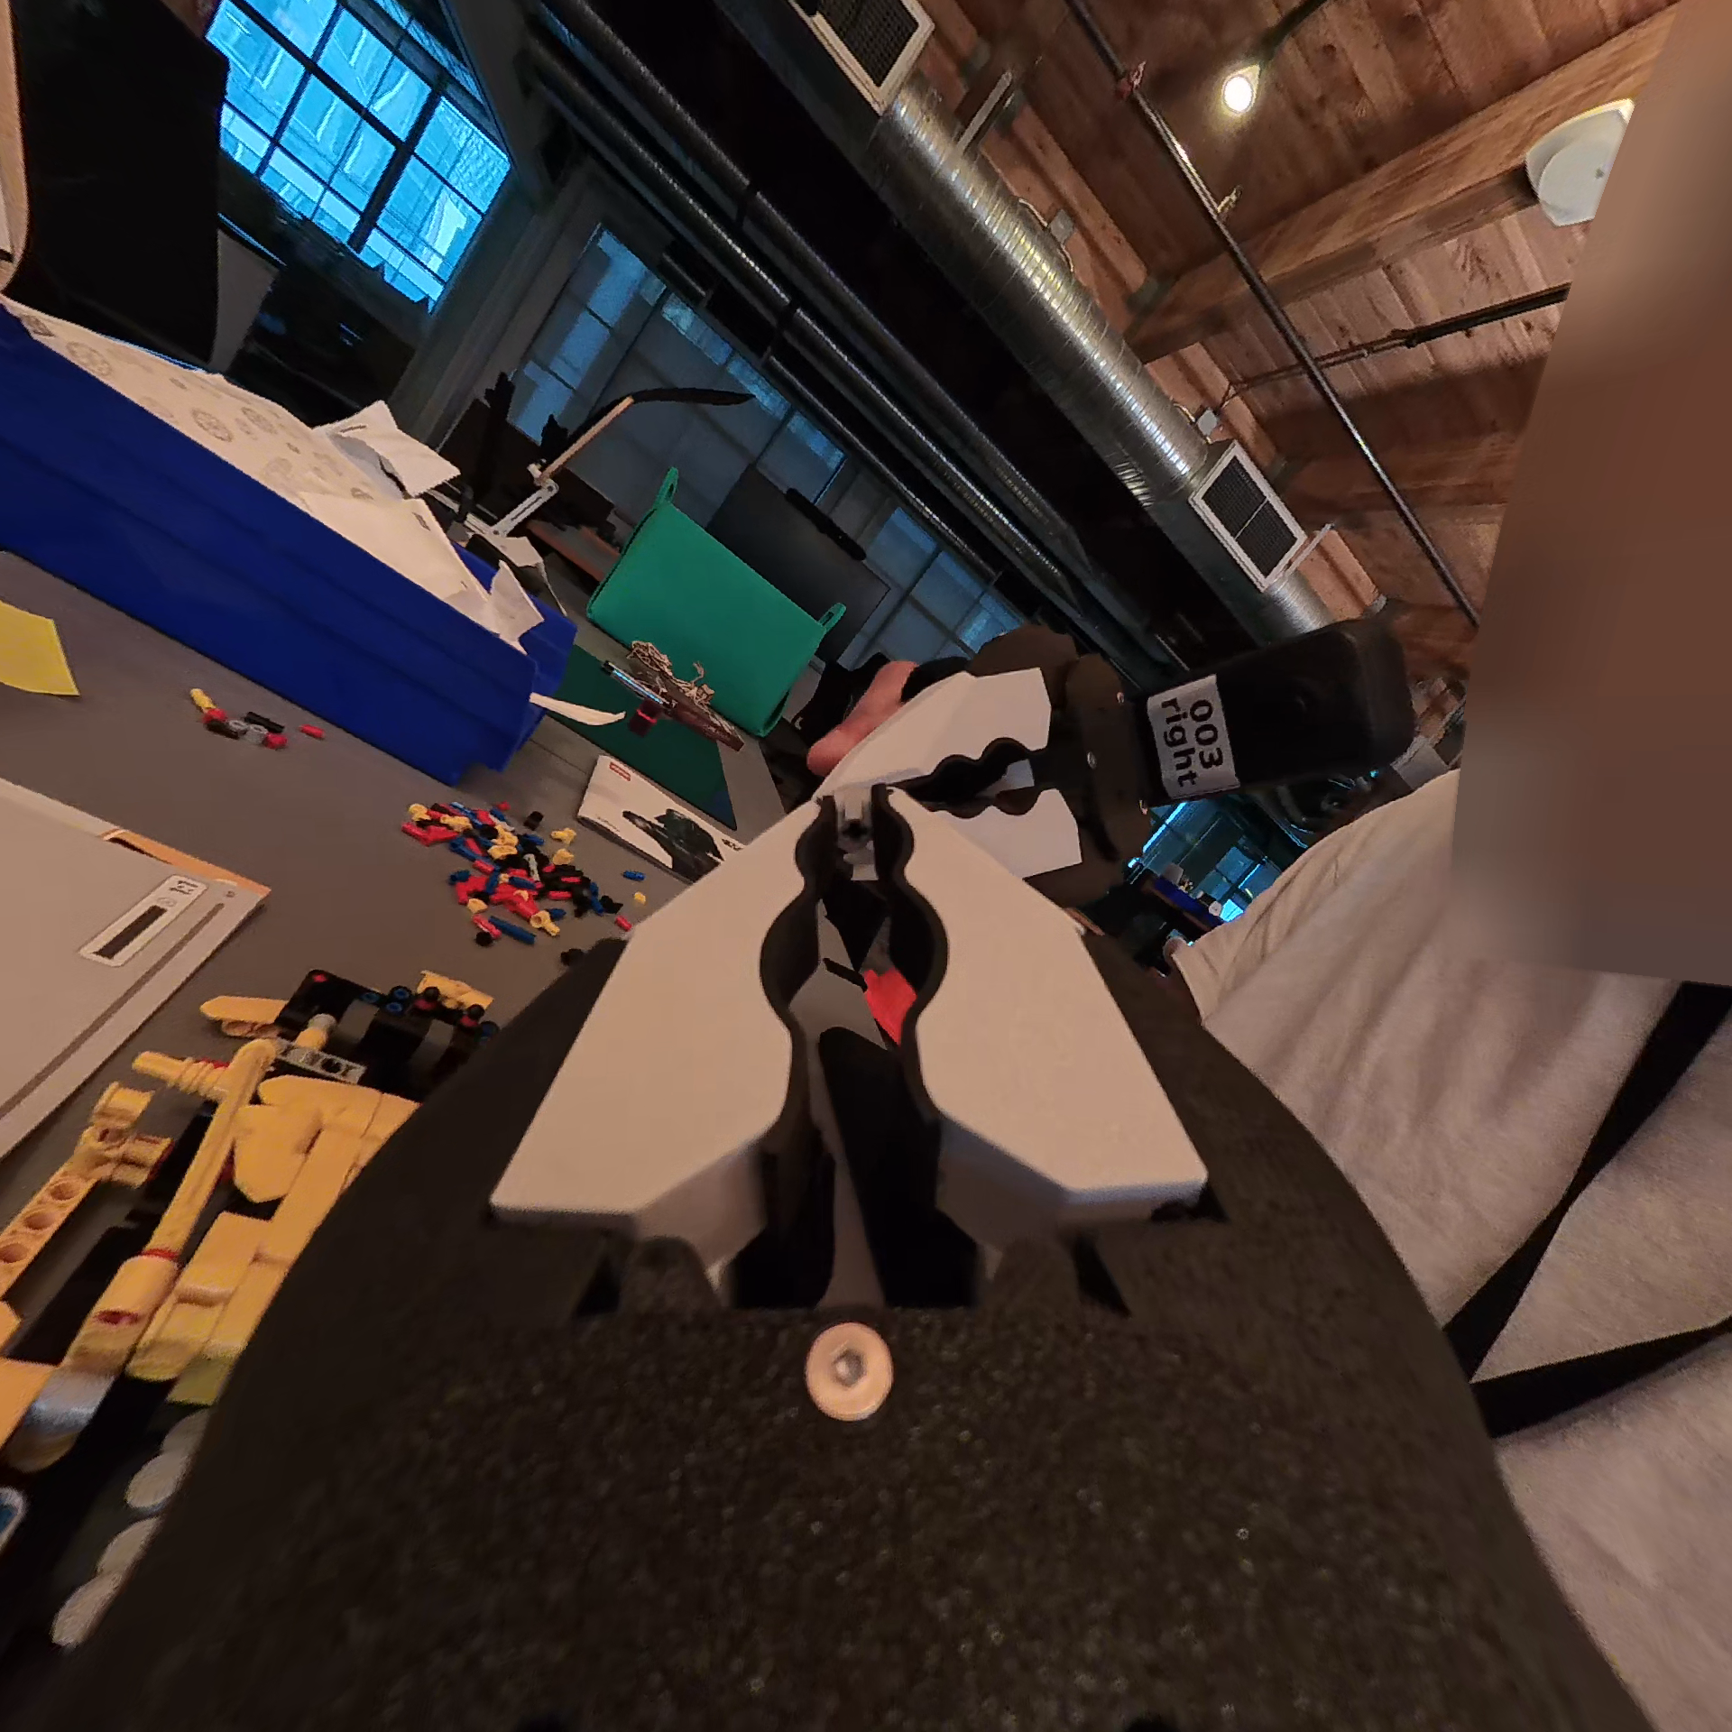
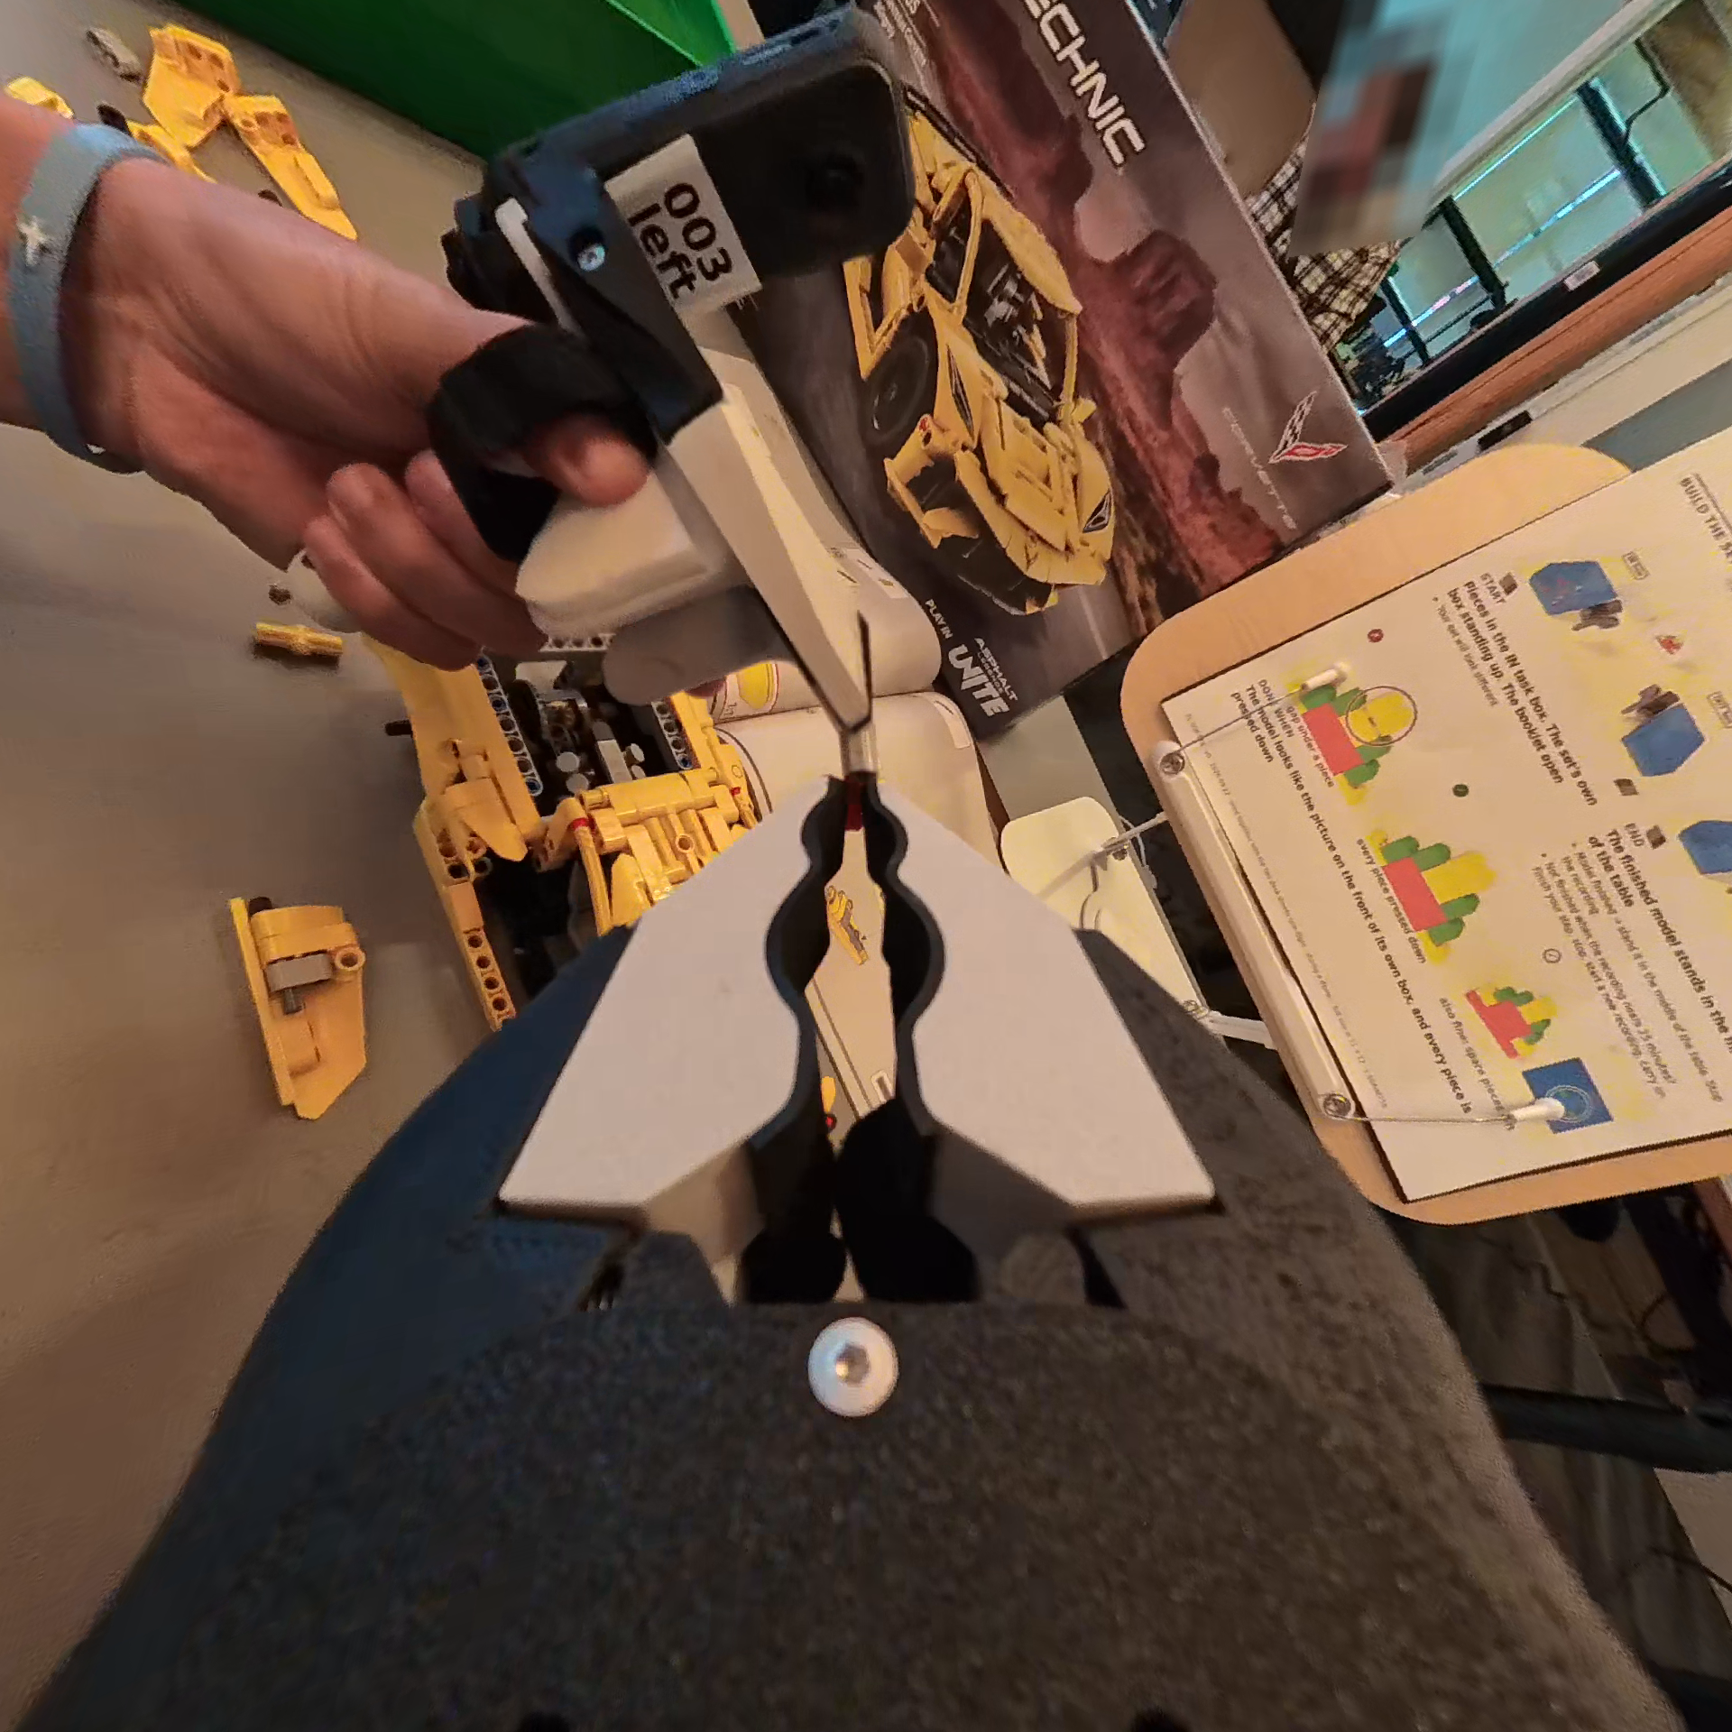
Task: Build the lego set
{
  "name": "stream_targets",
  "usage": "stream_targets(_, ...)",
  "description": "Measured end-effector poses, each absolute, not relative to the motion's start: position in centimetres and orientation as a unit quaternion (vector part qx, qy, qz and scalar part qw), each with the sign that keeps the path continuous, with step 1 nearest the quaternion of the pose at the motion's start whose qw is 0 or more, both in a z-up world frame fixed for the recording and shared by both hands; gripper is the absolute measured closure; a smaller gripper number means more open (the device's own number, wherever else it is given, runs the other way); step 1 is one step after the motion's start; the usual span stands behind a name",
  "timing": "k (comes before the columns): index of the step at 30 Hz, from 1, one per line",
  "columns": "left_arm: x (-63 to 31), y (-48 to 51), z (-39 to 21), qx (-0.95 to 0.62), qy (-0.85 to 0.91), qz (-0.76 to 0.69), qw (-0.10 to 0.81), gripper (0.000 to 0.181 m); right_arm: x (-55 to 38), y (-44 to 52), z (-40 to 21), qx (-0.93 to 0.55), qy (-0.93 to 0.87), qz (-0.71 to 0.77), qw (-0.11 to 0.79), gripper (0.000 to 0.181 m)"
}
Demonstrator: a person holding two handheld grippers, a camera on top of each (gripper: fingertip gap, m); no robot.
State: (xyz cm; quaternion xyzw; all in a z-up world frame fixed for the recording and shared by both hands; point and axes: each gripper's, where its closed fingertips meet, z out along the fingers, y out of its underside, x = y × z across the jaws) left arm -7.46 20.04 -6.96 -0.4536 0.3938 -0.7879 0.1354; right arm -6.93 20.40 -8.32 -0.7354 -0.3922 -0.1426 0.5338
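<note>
My left gripper is shut on a small grey piece at its tips. My right gripper is shut too, with a bit of red showing between its tips. In the right wrist view a small grey pin spans from the left gripper's tips to my right tips. The two grippers meet tip to tip above the table, and the right gripper also shows in the left wrist view. The partly built yellow car model lies on the table below, and shows in the left wrist view as well.
A pile of small loose pieces and a smaller pile lie on the grey table. Blue bins, a green bin and a booklet stand behind. The set box, an instruction board and a yellow panel are near. Left and right tips are no more than a few centimetres apart. The yellow panel is about equally far from each gripper, around 20 cm.
</note>
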Motion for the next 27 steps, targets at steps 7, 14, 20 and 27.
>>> stream_targets(7, -7.5, 20.5, -6.9, -0.453, 0.382, -0.794, 0.135, 0.175, -6.8, 20.0, -7.7, -0.733, -0.388, -0.136, 0.541, 0.179)
stream_targets(14, -7.5, 20.5, -7.2, -0.46, 0.389, -0.786, 0.136, 0.175, -6.8, 20.1, -8.1, -0.736, -0.398, -0.145, 0.529, 0.179)
stream_targets(20, -7.2, 20.4, -7.9, -0.47, 0.406, -0.77, 0.146, 0.175, -6.6, 20.0, -8.7, -0.737, -0.418, -0.176, 0.5, 0.179)
stream_targets(27, -8.0, 19.7, -8.1, -0.447, 0.481, -0.727, 0.203, 0.175, -7.4, 19.6, -9.2, -0.753, -0.419, -0.095, 0.499, 0.18)
